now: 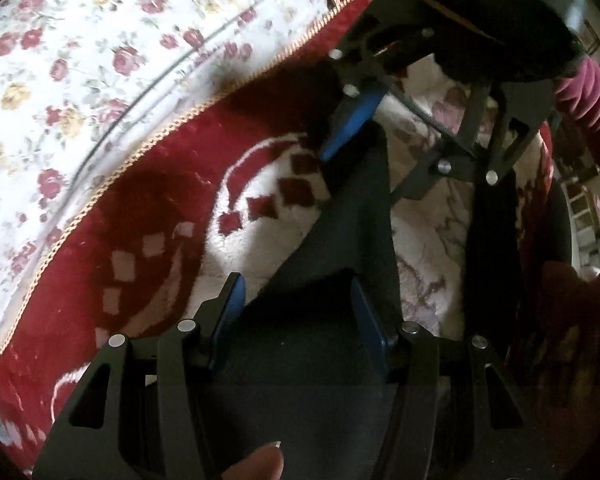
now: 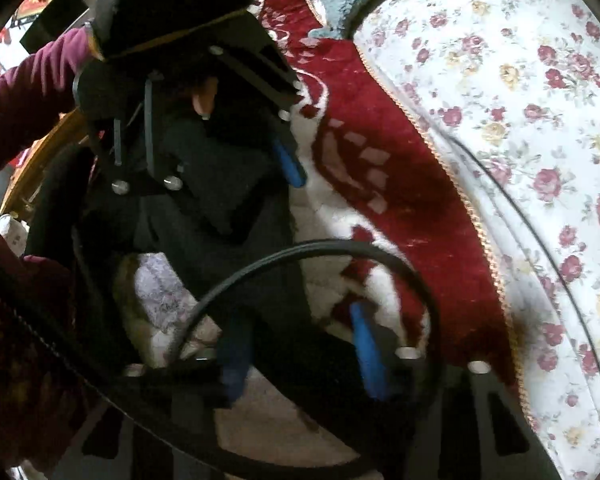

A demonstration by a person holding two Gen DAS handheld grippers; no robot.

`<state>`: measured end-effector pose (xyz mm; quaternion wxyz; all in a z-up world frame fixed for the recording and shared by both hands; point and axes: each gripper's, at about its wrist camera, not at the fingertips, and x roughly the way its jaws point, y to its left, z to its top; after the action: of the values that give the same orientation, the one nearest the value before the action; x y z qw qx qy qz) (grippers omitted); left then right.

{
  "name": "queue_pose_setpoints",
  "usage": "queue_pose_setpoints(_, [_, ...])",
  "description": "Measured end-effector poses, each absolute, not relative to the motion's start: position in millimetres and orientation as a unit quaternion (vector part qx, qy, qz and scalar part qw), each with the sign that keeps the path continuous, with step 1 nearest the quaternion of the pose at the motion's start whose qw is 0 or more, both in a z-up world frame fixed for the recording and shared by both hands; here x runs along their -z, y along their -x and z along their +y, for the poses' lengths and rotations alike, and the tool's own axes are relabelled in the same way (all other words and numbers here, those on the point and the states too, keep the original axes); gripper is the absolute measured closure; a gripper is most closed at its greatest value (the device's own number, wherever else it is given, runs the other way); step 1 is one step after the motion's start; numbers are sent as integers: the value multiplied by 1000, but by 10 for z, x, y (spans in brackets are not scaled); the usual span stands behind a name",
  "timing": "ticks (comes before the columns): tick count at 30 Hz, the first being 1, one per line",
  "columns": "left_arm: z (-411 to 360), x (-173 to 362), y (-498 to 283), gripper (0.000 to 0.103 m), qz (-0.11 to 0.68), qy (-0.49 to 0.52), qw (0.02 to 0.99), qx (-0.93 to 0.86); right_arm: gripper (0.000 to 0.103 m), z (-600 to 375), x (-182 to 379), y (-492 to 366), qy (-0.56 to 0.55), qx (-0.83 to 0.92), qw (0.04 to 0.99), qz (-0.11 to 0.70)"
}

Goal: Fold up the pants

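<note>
In the left wrist view, the floral sheet (image 1: 100, 60) covers the far left, with a thin black cable (image 1: 148, 80) lying across it. Right of it lies the red blanket (image 1: 172, 184), edged with gold trim (image 1: 140, 152). The pants (image 1: 340, 232), dark and plain, rise off the blanket between the two tools. The left gripper (image 1: 298, 320) sits near, its blue pads wide apart with dark cloth lying between them; it seems to cradle the fabric rather than pinch it, though the view is dim. Farther right, the right gripper (image 1: 352, 128) comes in from above, one blue pad against the cloth, the other hidden, so its grip cannot be told here.

In the right wrist view, the person's sleeve (image 2: 28, 92) shows at left. The pants (image 2: 220, 200) hang in a dark bunch below the left gripper (image 2: 288, 160). A cable (image 2: 300, 248) loops across the near centre. The right gripper (image 2: 300, 344) shows two blue pads apart with dark cloth around them; whether they press it cannot be told.

To do this step well, both tools should likely take the same edge, keep the cloth taut between them, and lay it flat on the blanket with edges lined up before letting go.

No brand, label or writing is readable in either view.
</note>
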<state>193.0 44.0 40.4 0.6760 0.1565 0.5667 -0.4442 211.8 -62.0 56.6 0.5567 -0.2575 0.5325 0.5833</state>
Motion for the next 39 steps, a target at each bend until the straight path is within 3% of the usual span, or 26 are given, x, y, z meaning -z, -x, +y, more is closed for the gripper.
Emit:
queue_pose_setpoints(4, [422,-324,-1988,48,578,-161,664,446,79,-549,-570,-1946,315,-581,553,507])
queue_pose_setpoints(13, [249,-229,-1826,49,576,-223,665,421,84,-535,-724,-1737,359,-570,576,463])
queue_pose_setpoints(15, [224,-207,-1725,62,559,-242,682,404,85,-535,-714,-1734,357,-561,584,465])
queue_pose_setpoints(17, [191,-232,-1583,89,540,-263,694,396,87,-558,-717,-1724,347,-550,598,468])
queue_pose_setpoints(18, [168,-252,-1504,93,530,-277,701,389,87,-579,-732,-1700,342,-544,606,469])
queue_pose_setpoints(23, [223,-431,-1342,99,508,-276,742,339,90,-662,-1005,-1606,303,-521,653,459])
queue_pose_setpoints(29, [411,-1040,-1004,99,458,-257,796,301,96,-848,-1523,-1320,267,-507,695,434])
queue_pose_setpoints(36, [562,-1205,-126,99,434,-217,825,290,96,-1099,-1791,-797,189,-498,732,424])
queue_pose_setpoints(38, [552,-1125,40,99,435,-205,828,289,88,-1241,-1747,-767,120,-481,747,444])
queue_pose_setpoints(39, [512,-1087,167,99,429,-207,832,284,74,-1309,-1731,-752,95,-469,754,450])
